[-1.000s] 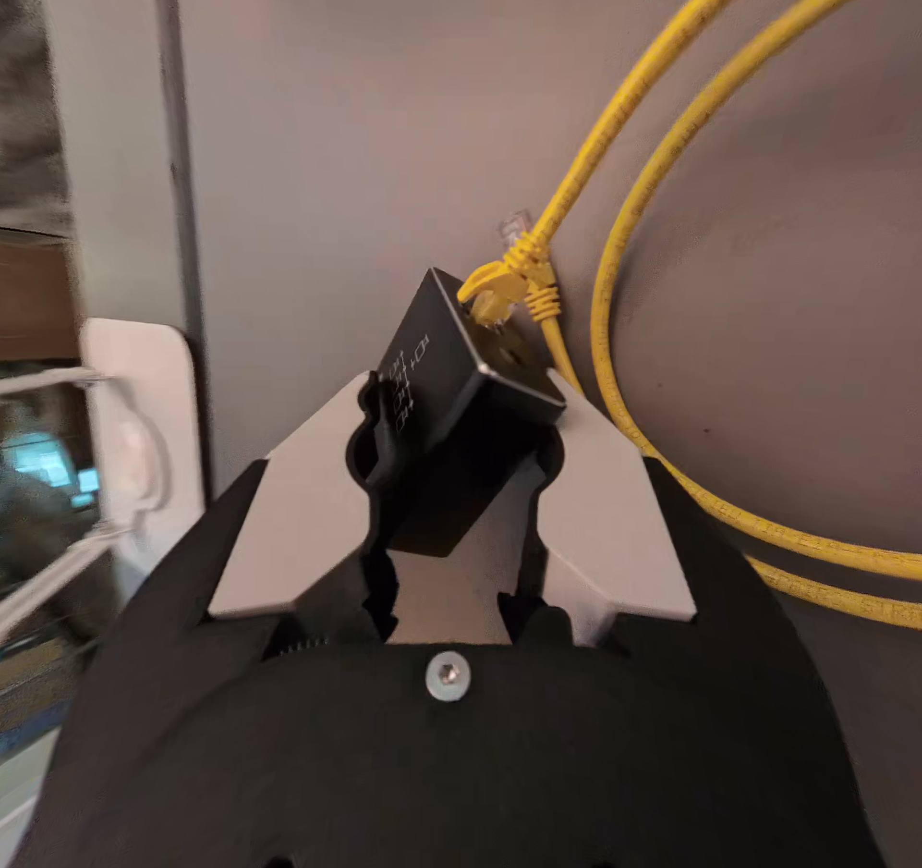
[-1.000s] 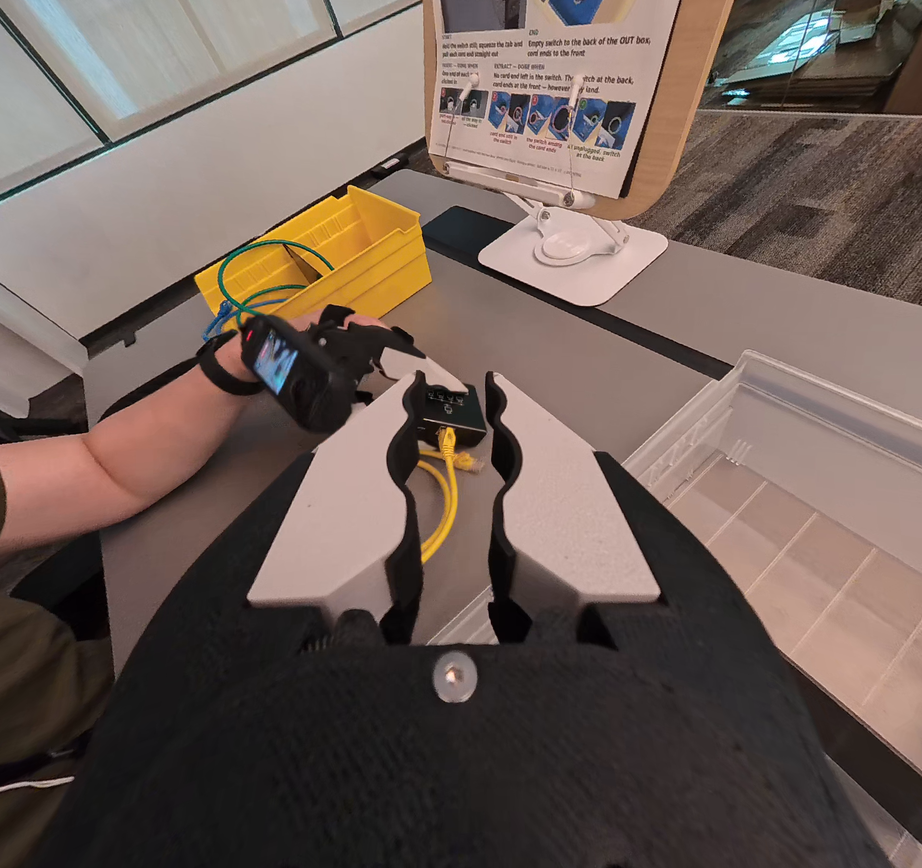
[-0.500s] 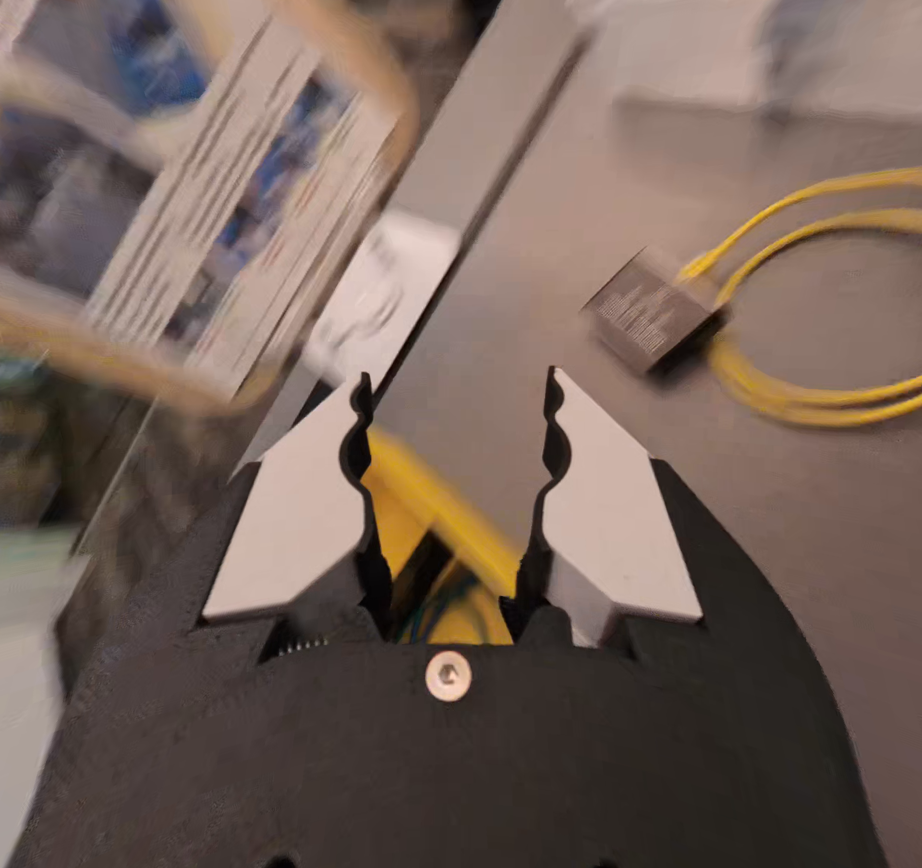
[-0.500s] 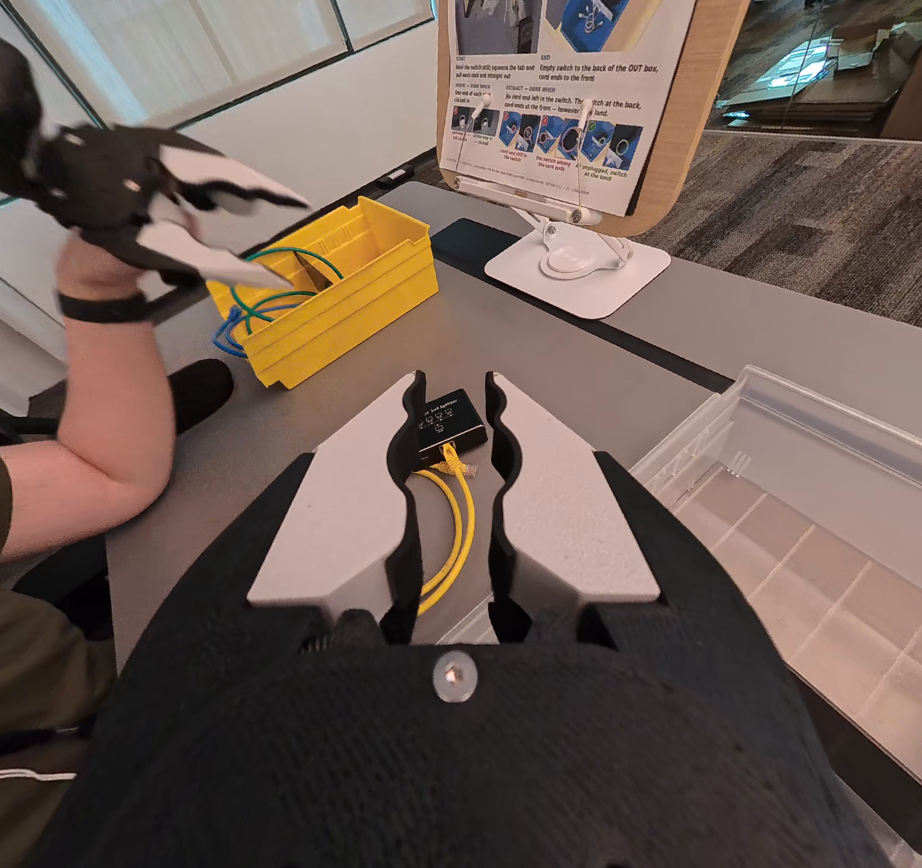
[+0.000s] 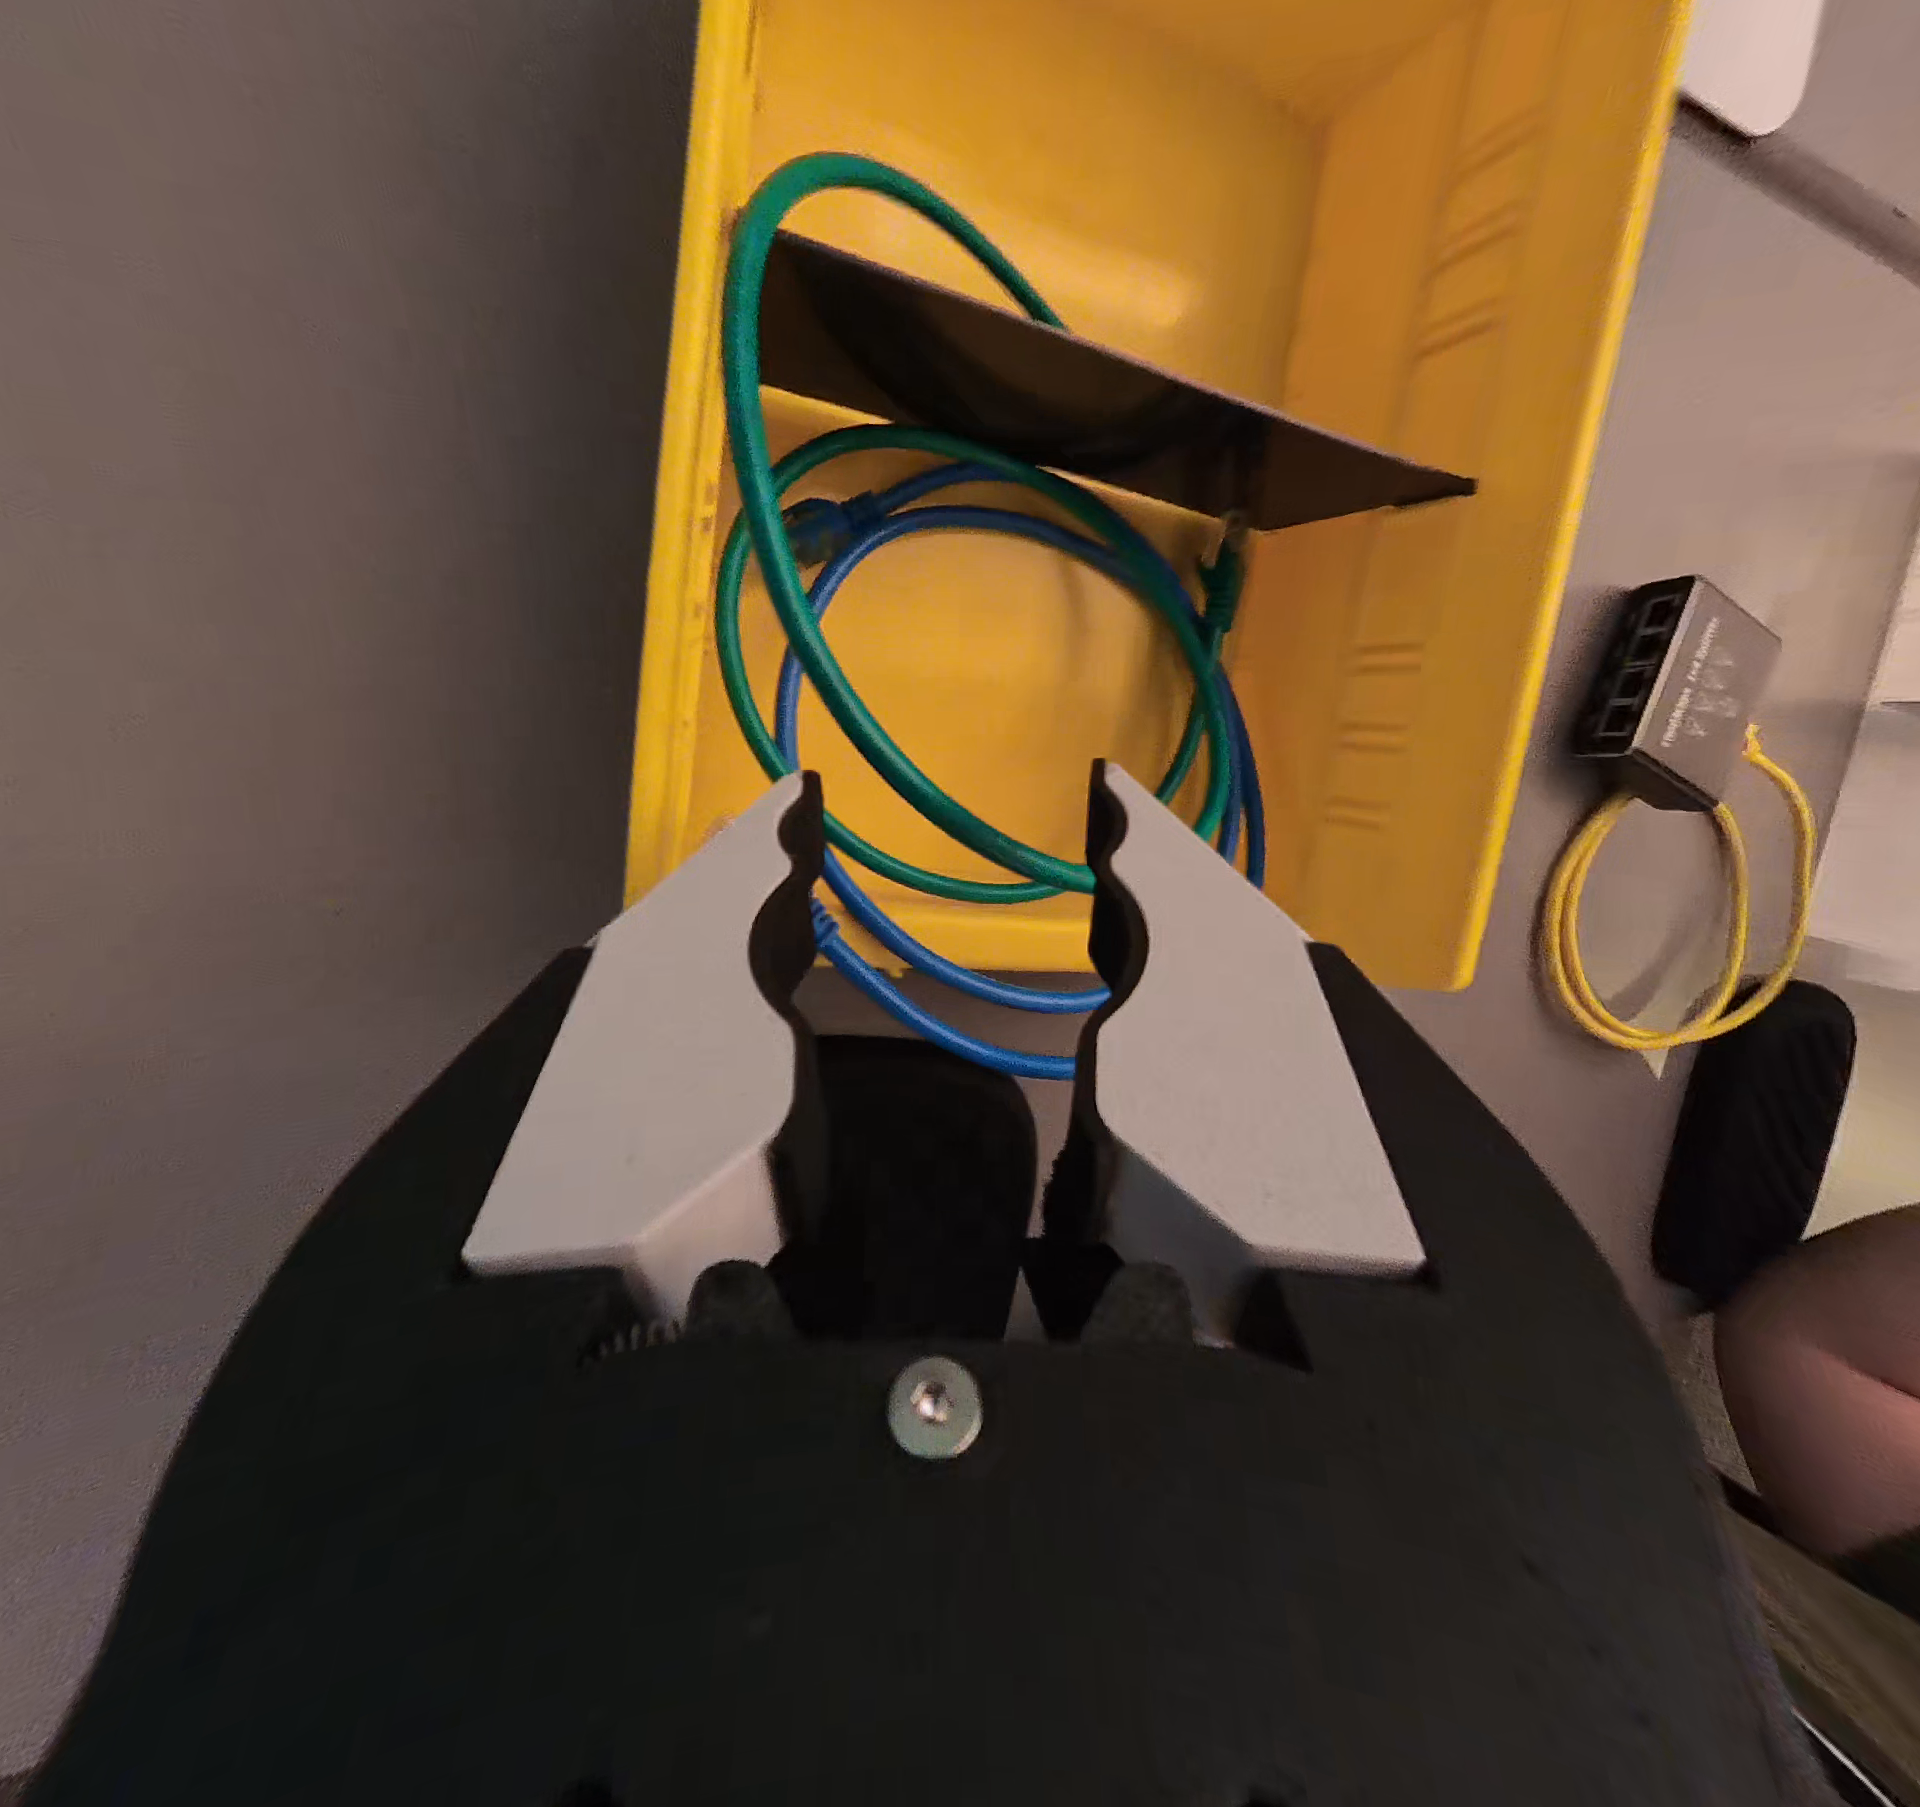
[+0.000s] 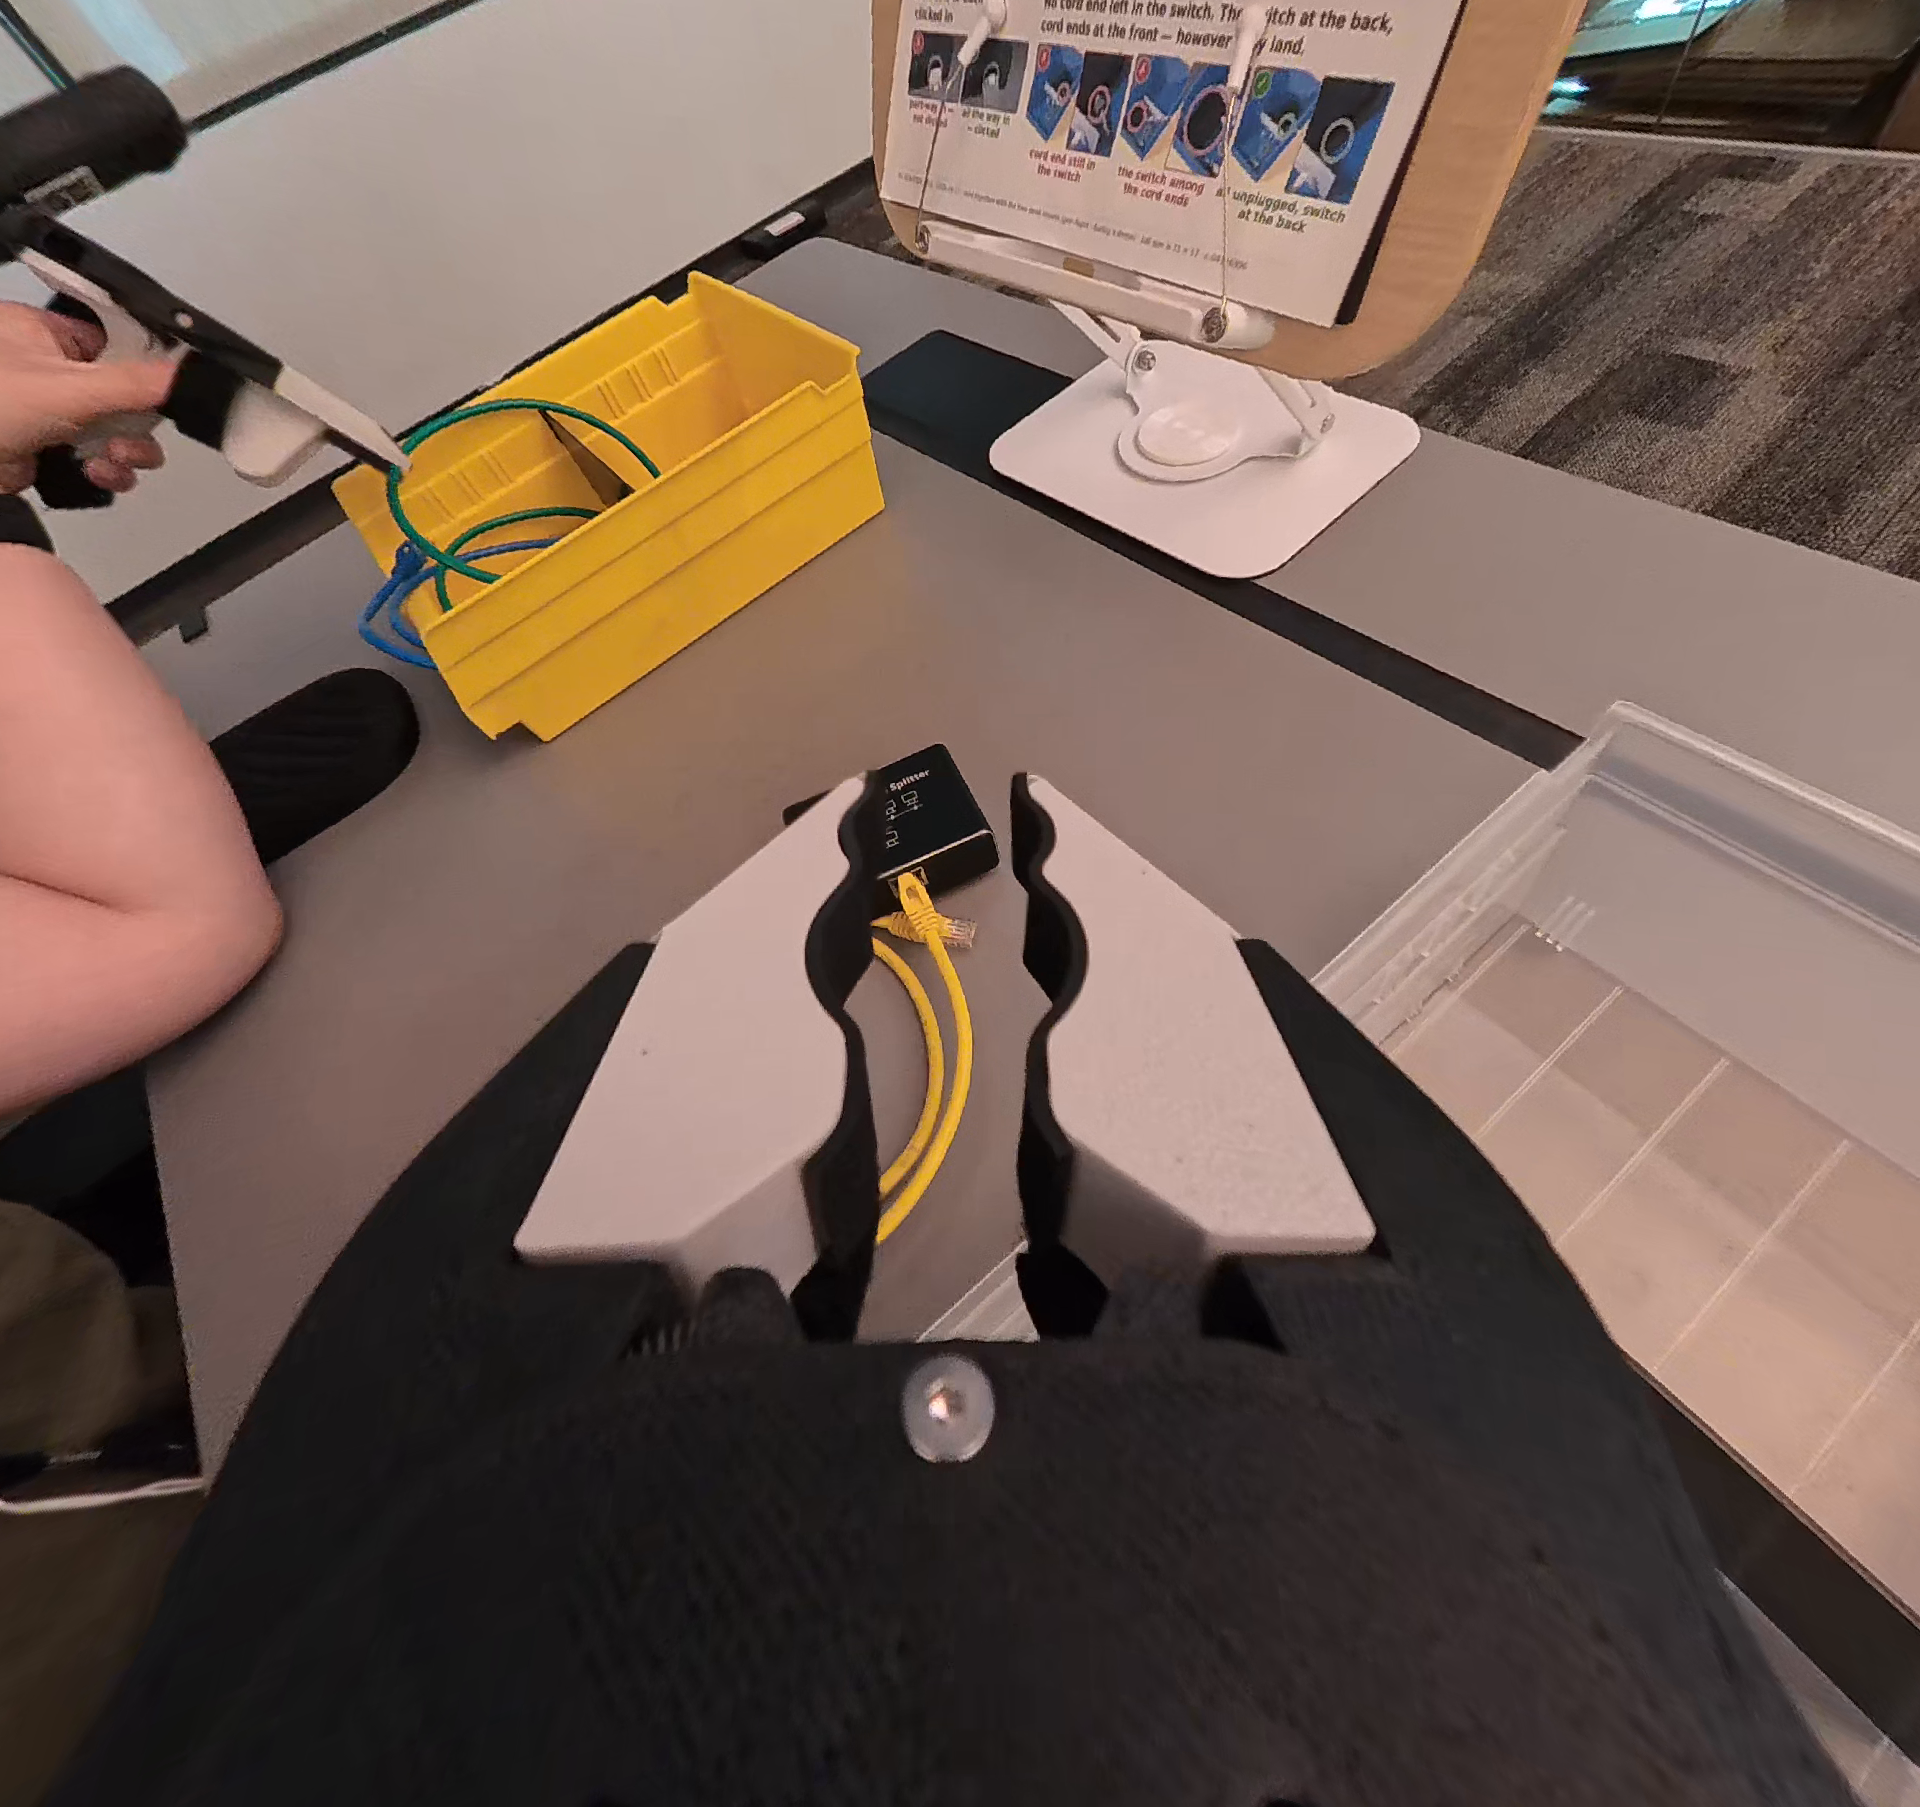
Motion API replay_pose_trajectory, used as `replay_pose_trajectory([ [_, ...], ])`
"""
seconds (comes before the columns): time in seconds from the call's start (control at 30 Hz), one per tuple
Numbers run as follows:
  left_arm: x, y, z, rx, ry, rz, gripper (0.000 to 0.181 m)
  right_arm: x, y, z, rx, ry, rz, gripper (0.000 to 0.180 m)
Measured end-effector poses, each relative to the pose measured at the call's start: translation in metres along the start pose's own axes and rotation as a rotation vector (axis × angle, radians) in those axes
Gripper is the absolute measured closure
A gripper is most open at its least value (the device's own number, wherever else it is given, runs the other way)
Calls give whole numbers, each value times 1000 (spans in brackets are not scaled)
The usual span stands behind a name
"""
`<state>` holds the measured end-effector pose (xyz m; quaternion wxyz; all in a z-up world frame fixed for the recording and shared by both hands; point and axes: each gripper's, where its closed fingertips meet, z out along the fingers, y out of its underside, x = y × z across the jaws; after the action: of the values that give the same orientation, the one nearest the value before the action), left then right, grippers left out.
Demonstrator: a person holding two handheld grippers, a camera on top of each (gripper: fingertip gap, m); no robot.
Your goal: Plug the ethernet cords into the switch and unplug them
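Observation:
The small black switch [image 6: 930,812] lies on the grey table, just past my right gripper [image 6: 940,786], which is open and empty above it. A yellow cord [image 6: 935,1030] has one end plugged into the switch; its other end lies loose beside that plug. My left gripper [image 5: 951,781] is open and empty, held over the near end of the yellow bin [image 5: 1382,510]. A green cord [image 5: 769,469] and a blue cord [image 5: 935,1019] are coiled in the bin, the blue one hanging over its near edge. The switch [image 5: 1673,692] shows far to the right in the left wrist view.
A black divider [image 5: 1039,386] crosses the bin. A clear plastic bin [image 6: 1662,1030] stands at the right. An instruction board on a white stand [image 6: 1195,469] is at the back. A person's forearm [image 6: 114,874] and a black padded rest [image 6: 312,749] are at the left. Tip to tip, the grippers are about 50 centimetres apart. To reach the small black switch [image 6: 930,812] in a straight line is about 20 centimetres for my right fingers, about 40 centimetres for my left. My left wrist view [image 5: 1752,652] looks at it from another angle.
My left gripper let go of the switch, left it on the table, and swung left to over the yellow bin. My right gripper stayed open near the switch.

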<state>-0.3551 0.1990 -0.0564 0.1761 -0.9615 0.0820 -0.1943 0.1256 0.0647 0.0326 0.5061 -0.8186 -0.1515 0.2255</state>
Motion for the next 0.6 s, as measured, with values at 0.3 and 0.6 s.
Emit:
replay_pose_trajectory([
  [0.3,-2,3,20,-114,12,3,172,-3,8,12,-55,-1,-29,157],
  [0.6,86,-42,-102,490,97,248,181,0,2,8,-23,23,-50,157],
])
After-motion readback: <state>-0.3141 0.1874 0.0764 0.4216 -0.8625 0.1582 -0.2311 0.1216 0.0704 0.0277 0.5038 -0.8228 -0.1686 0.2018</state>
